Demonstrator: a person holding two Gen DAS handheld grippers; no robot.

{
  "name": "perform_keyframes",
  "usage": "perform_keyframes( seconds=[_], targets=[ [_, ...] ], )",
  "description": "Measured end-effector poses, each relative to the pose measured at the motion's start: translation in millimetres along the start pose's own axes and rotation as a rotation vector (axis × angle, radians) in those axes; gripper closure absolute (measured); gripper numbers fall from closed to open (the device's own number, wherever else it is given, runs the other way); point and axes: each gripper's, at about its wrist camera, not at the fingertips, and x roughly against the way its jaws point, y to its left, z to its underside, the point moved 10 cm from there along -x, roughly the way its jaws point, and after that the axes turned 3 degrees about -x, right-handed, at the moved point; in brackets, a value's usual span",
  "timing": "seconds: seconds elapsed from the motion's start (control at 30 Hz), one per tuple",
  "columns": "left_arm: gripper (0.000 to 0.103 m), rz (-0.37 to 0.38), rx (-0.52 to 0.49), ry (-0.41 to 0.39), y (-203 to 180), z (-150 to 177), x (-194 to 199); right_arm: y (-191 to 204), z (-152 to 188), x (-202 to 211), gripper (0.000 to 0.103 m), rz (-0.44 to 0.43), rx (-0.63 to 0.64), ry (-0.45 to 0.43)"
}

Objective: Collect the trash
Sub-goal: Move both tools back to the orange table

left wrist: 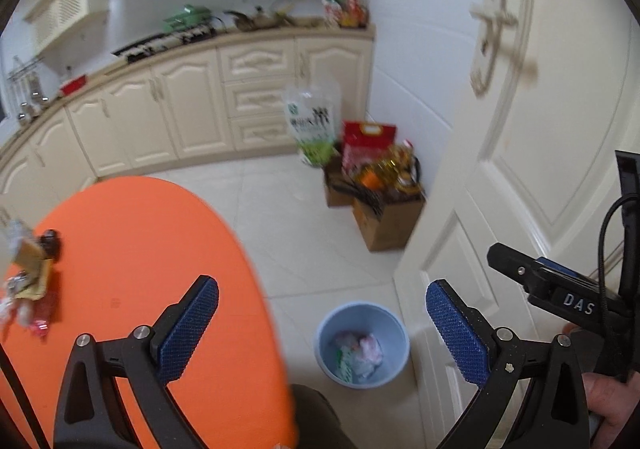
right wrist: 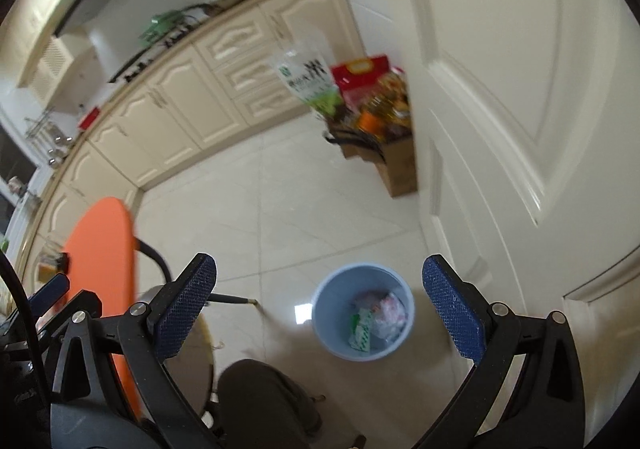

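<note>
Both the left gripper point(left wrist: 322, 301) and right gripper point(right wrist: 319, 279) gaped wide and empty above the bin point(right wrist: 320, 309), which held crumpled wrappers point(right wrist: 378, 319). More trash point(left wrist: 28, 289) lay on the orange table point(left wrist: 160, 241) left of the bin; beyond it, boxes point(left wrist: 390, 223) of groceries stood by the door.

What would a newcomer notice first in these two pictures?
The bright orange table fills the lower left of the left wrist view, with wrappers piled at its left edge. A pale blue bin stands on the tiled floor beside the white door, with crumpled trash in it. Both grippers, left and right, are open and empty.
</note>
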Motion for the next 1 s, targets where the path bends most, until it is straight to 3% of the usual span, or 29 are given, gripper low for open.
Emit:
perform_keyframes(
  seconds=[0.23,0.53,0.7,1.0],
  targets=[
    [0.001,-0.093,0.081,-0.138,47.1,24.0,83.4,90.6,-5.5,45.0,0.000,-0.087,0.122,-0.081],
    [0.001,-0.242,0.195,-0.303,106.5,75.7,205.8,220.3,18.3,93.1,0.000,-0.195,0.317,-0.157],
    [0.001,-0.316,0.259,-0.348,128.9,115.2,259.6,287.0,42.5,107.5,0.000,-0.258,0.408,-0.167],
    [0.001,-0.426,0.338,-0.394,128.9,175.5,314.6,378.0,90.7,138.2,0.000,-0.348,0.543,-0.207]
  ],
)
